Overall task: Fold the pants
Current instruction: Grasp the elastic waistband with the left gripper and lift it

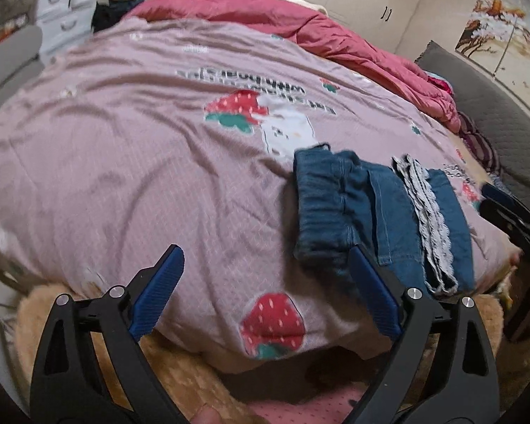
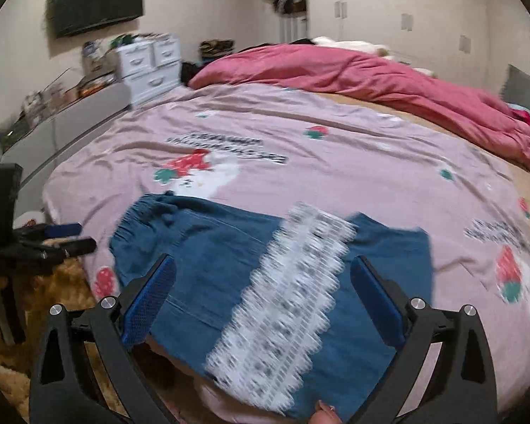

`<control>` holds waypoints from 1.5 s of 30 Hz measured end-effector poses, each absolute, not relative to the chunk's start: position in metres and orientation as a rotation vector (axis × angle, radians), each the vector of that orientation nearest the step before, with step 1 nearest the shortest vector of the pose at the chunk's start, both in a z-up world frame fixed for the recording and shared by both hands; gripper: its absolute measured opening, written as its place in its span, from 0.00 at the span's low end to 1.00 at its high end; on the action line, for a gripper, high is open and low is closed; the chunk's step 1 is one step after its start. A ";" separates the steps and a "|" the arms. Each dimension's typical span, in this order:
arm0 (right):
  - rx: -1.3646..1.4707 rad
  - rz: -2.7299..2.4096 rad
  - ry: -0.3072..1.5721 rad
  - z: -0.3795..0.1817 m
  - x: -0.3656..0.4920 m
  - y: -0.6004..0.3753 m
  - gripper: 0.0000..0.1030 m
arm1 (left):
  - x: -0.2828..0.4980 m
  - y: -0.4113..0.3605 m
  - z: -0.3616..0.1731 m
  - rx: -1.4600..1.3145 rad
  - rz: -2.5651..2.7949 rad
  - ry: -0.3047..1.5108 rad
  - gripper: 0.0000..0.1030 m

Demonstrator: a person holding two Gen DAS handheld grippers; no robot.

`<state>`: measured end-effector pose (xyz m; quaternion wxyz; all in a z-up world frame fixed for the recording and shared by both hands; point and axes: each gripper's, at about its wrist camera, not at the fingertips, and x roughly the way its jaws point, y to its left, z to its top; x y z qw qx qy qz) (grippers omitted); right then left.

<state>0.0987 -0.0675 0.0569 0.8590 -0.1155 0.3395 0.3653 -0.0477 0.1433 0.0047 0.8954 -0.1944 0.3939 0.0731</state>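
Observation:
Folded blue denim pants (image 1: 335,205) with a white lace trim (image 1: 427,219) lie on the pink strawberry bedspread (image 1: 141,162), close to its near edge. My left gripper (image 1: 265,252) hovers open just left of them with nothing between its fingers; its right finger (image 1: 371,289) overlaps the pants' lower corner in the picture. In the right wrist view the pants (image 2: 212,265) and lace trim (image 2: 286,300) fill the foreground. My right gripper (image 2: 263,263) stands open over them, pads apart from the cloth. Each gripper shows in the other's view: the right gripper (image 1: 491,199), the left gripper (image 2: 77,237).
A bunched red quilt (image 2: 371,77) lies along the bed's far side, beside a grey headboard (image 1: 494,113). White drawers (image 2: 152,67) and a low grey cabinet (image 2: 70,120) stand beyond the left edge, under a wall TV (image 2: 95,1). A tan shaggy rug (image 1: 180,364) covers the floor.

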 end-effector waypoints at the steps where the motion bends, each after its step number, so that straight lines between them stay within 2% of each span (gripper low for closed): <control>1: -0.255 0.788 0.718 0.058 0.101 -0.059 0.95 | -0.049 0.144 0.001 -0.427 0.135 0.824 0.85; 8: -0.398 0.921 0.774 0.051 0.116 0.003 0.95 | -0.051 0.139 -0.009 -0.479 0.100 0.834 0.85; 9: -0.416 0.935 0.783 0.050 0.118 0.010 0.95 | -0.050 0.139 -0.009 -0.487 0.092 0.829 0.82; 15: -0.486 1.024 0.837 0.041 0.130 0.053 0.95 | -0.043 0.129 -0.013 -0.561 -0.012 0.812 0.50; 18: -0.497 1.077 0.862 0.039 0.135 0.068 0.95 | -0.037 0.124 -0.017 -0.585 -0.045 0.819 0.42; 22: -0.522 1.117 0.901 0.030 0.142 0.086 0.94 | -0.030 0.122 -0.025 -0.617 -0.063 0.826 0.39; 24: -0.528 1.132 0.919 0.022 0.144 0.093 0.93 | -0.028 0.121 -0.029 -0.617 -0.064 0.831 0.38; 27: -0.552 1.163 0.941 0.011 0.144 0.103 0.81 | -0.027 0.123 -0.033 -0.626 -0.068 0.833 0.38; 30: -0.560 1.182 0.940 0.005 0.142 0.110 0.78 | -0.025 0.125 -0.035 -0.636 -0.073 0.837 0.38; 34: -0.556 1.234 0.960 -0.004 0.141 0.118 0.50 | -0.020 0.125 -0.037 -0.631 -0.070 0.839 0.38; 38: -0.555 1.252 0.941 -0.002 0.139 0.113 0.41 | -0.018 0.125 -0.036 -0.646 -0.069 0.840 0.40; 41: -0.492 1.278 0.918 0.013 0.140 0.098 0.35 | -0.017 0.125 -0.032 -0.653 -0.069 0.833 0.48; 43: -0.440 1.297 0.907 0.023 0.141 0.084 0.34 | -0.019 0.123 -0.026 -0.643 -0.066 0.825 0.57; 45: -0.399 1.314 0.893 0.032 0.142 0.072 0.34 | -0.018 0.122 -0.022 -0.636 -0.064 0.817 0.59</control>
